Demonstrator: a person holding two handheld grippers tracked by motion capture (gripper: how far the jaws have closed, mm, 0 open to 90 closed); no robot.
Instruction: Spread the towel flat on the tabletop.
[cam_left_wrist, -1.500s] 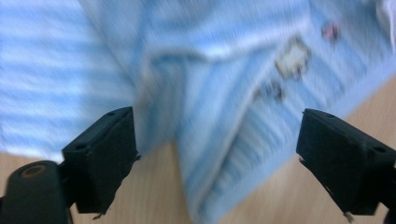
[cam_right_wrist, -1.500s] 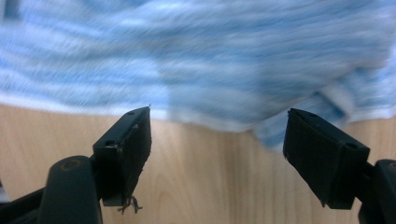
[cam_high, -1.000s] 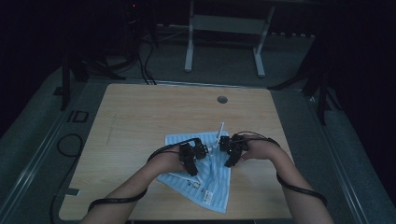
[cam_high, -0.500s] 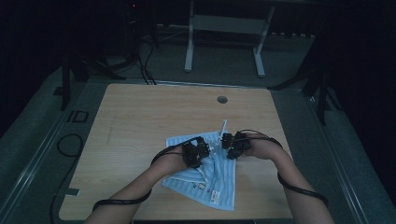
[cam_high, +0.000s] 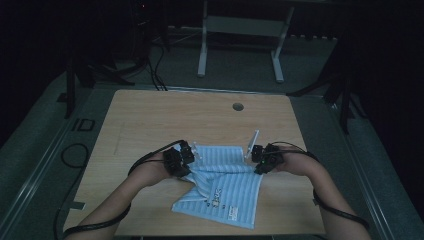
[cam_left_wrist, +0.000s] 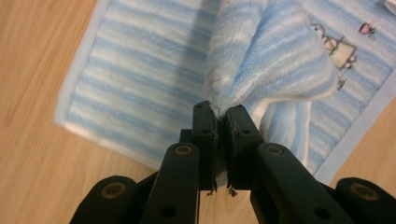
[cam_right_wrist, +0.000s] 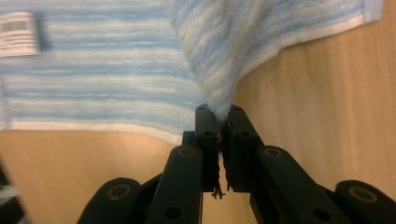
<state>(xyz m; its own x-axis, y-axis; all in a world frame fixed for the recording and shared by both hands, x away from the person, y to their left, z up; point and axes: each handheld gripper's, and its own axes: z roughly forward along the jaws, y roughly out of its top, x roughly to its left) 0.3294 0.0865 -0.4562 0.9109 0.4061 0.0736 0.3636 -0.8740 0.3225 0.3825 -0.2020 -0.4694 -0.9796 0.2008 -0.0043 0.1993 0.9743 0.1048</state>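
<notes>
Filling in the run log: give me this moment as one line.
left gripper: shut on striped towel | right gripper: shut on striped towel | towel partly lifted off wooden table

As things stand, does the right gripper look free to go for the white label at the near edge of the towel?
Probably not yet: the right gripper is shut on a pinched edge of the striped towel, lifted between its jaws. The label itself lies uncovered on the near part, so only that grip stands in the way.

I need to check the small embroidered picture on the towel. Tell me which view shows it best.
The left gripper view: the embroidered picture on the towel is close and sharp, beside the lifted fold. The high view shows it as a tiny dark mark. The right gripper view gives stripes and a white label.
</notes>
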